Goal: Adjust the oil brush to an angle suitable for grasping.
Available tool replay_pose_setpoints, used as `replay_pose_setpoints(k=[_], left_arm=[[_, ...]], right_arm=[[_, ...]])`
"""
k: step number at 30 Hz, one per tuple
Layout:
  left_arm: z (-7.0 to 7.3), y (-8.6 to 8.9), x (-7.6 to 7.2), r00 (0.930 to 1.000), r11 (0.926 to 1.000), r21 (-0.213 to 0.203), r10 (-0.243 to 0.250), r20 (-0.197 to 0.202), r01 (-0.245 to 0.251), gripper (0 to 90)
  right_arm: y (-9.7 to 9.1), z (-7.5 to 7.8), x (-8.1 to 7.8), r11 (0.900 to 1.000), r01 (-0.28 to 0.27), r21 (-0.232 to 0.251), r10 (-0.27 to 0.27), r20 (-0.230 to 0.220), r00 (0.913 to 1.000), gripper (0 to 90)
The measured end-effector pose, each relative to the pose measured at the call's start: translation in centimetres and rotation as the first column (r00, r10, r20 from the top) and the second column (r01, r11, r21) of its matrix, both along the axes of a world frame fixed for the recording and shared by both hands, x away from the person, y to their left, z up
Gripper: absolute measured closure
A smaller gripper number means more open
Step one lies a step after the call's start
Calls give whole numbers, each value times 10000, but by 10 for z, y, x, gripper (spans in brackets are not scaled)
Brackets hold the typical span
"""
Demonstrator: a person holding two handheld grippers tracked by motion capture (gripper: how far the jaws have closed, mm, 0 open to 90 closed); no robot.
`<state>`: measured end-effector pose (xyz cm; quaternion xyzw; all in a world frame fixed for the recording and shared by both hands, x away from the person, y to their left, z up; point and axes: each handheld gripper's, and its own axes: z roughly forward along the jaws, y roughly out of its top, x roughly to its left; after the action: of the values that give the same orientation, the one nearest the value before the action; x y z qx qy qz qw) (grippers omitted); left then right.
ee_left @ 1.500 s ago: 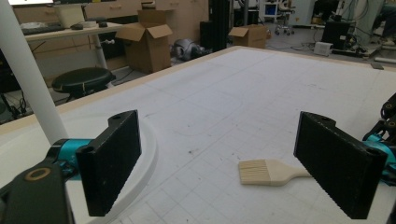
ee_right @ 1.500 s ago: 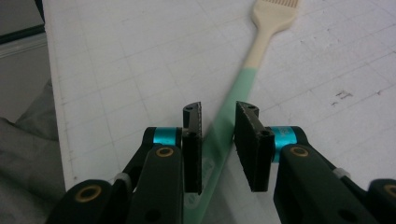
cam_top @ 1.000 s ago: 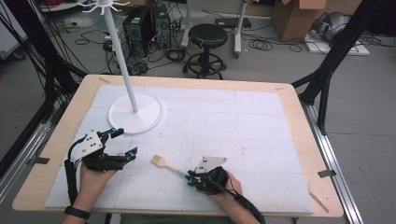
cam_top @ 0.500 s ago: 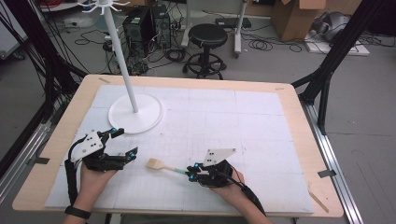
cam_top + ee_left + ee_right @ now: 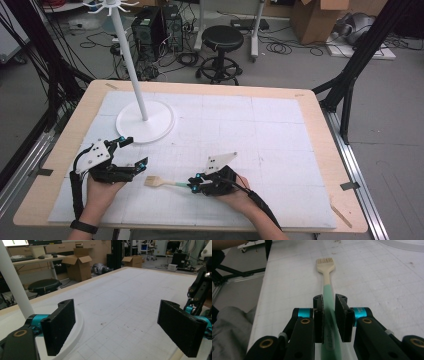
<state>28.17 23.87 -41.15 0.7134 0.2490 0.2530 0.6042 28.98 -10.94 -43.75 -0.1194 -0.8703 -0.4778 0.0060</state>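
The right gripper (image 5: 192, 185) pinches the brush (image 5: 159, 182) by its green handle; the brush lies low over the mat (image 5: 280, 150), long axis running leftward, bristles toward the left gripper (image 5: 134, 154). That gripper, jaws spread and empty, is the nearer free hand. Beyond stands the white rack (image 5: 145, 120). No writing is readable.

A small brush (image 5: 162, 182) with a pale cream head and mint-green handle lies level at lower centre of the high view, bristles pointing left. In the right gripper view it runs straight up the frame's middle, its handle end clamped between two black jaws.
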Motion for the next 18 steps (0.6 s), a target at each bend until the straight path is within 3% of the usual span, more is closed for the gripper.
replay_pose_setpoints(k=[10, 18], left_arm=[[0, 0, -1, 10000, 10000, -7, -25, 37, 25, 154], [1, 0, -2, 10000, 10000, -7, -29, 61, 29, 154]], right_arm=[[29, -2, 11, 9996, -218, -205, 221, 157, 9996, 788], [33, -6, 11, 9979, -311, -573, 328, 276, 9991, 778]])
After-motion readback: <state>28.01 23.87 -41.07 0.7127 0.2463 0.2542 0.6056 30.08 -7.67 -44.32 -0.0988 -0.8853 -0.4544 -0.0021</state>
